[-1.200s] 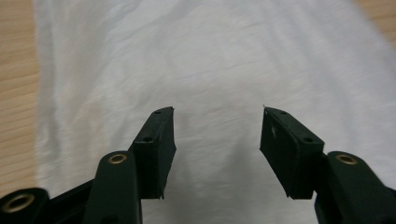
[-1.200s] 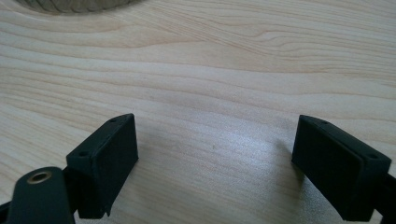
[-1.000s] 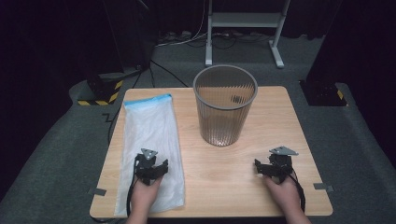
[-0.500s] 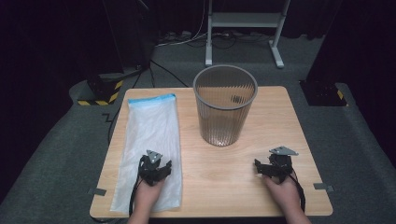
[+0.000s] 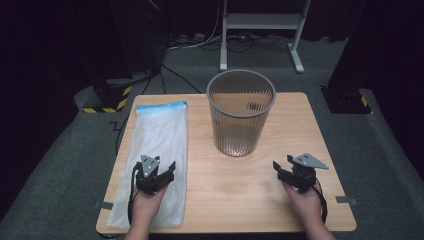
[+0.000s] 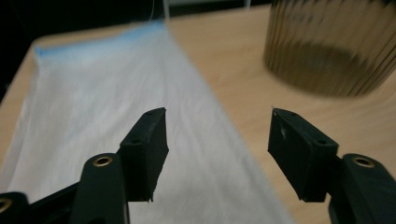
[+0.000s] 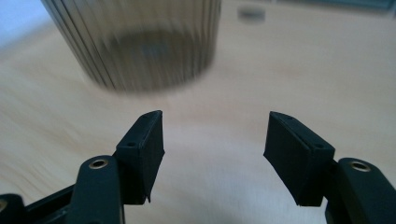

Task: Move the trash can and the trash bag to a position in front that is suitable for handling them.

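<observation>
Plastic bag (image 5: 159,159), clear with a blue far edge, lies flat along the table's (image 5: 250,200) left side. Ribbed grey bin (image 5: 241,114) stands upright at centre-far. Left gripper (image 5: 166,172) hovers over the bag's near end, jaws just opening, nothing between. Right gripper (image 5: 282,167) near right, jaws just narrowing, apart and empty.

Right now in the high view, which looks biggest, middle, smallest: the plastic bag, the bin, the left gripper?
1. plastic bag, largest, though flat
2. ribbed grey bin, nearly as big
3. left gripper, smallest by far
</observation>
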